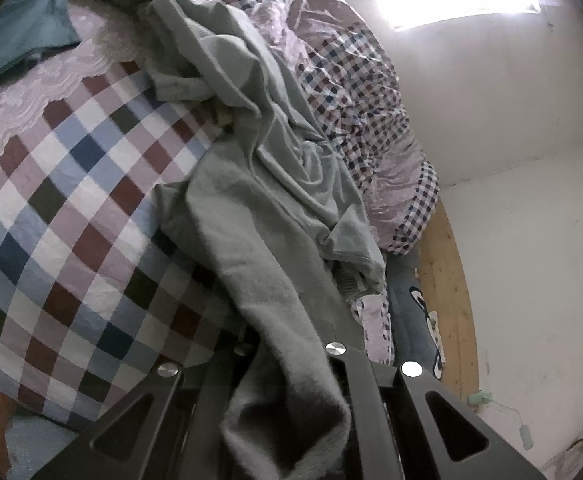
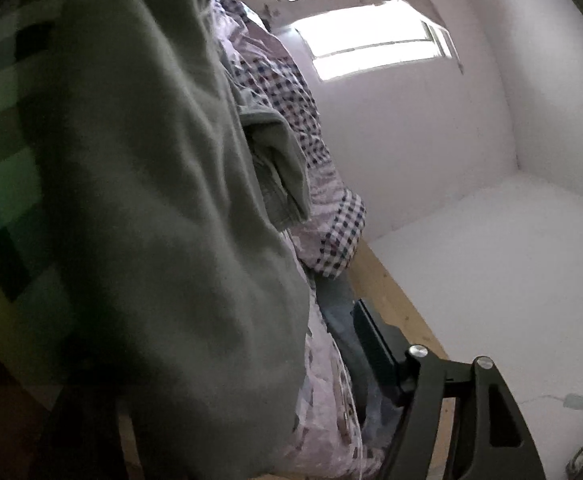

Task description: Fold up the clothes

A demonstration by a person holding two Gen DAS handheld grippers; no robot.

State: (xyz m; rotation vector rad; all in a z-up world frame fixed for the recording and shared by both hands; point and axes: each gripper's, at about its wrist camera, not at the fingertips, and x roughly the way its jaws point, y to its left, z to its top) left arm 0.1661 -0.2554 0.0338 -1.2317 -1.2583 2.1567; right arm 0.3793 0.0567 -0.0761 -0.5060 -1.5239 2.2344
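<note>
My left gripper (image 1: pixel 291 364) is clamped on a fuzzy end of the grey-green cotton garment (image 1: pixel 275 168), which trails away crumpled across the checked patchwork bedspread (image 1: pixel 71 216). My right gripper (image 2: pixel 251 360) is smothered by the same cloth (image 2: pixel 151 200); I cannot tell how its fingers stand. Beyond, a small-checked quilt (image 1: pixel 355 80) lies bunched beside the white wall (image 1: pixel 511 160)

Both wrist views close above the checked bed (image 1: pixel 71 208), toward the window (image 2: pixel 355 28); right perhaps nearer, cloth-smothered
</note>
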